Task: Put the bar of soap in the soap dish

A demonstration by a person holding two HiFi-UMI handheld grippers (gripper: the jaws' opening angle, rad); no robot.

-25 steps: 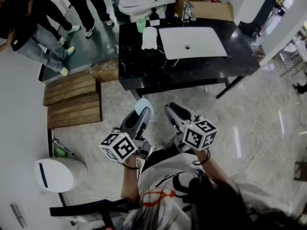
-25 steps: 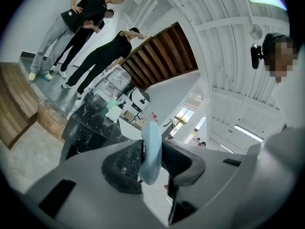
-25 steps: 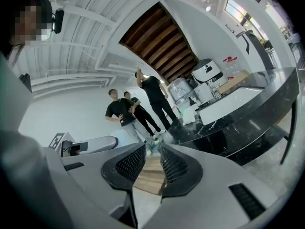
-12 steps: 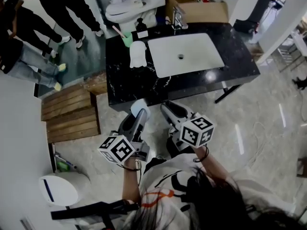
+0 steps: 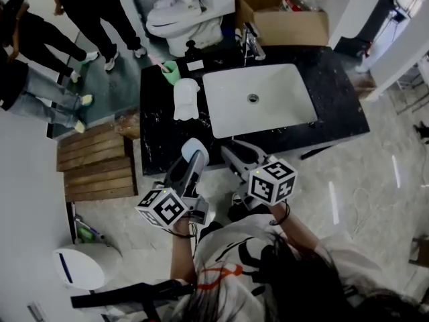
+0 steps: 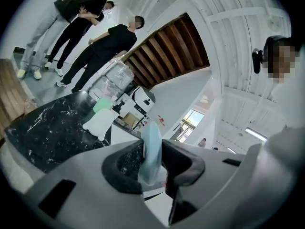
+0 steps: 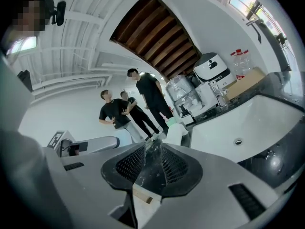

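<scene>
**A:** What is different from a second ago?

**B:** The biggest change is the black worktop (image 5: 154, 133). In the head view it is now much nearer to the person than before, so the person has walked up to it. A second ago there was a strip of floor between the grippers and its front edge. Now both gripper tips are at that edge.

**A:** And the sink?

**B:** The white sink (image 5: 281, 109) has come nearer together with the worktop. It lies just ahead of the right gripper (image 5: 231, 151).

**A:** What do the grippers hold?

**B:** The left gripper (image 5: 194, 155) pinches the bar of soap (image 5: 195, 146) between its pads. It is pale blue, and the grip looks the same as in the earlier pictures. The right gripper carries nothing. Its jaws stand a little apart, and I see only the worktop through the gap.

**A:** Where must the soap go?

**B:** There is a white thing left of the sink, in front of the green cup (image 5: 169, 71). I take it for the soap dish (image 5: 186, 99), and nothing seems to lie in it. It is ahead of the left gripper and still apart from it.

**A:** So what does this mean for the task?

**B:** I judge the walk is almost finished. What remains is to reach forward, lower the soap into the dish and let go.
</scene>
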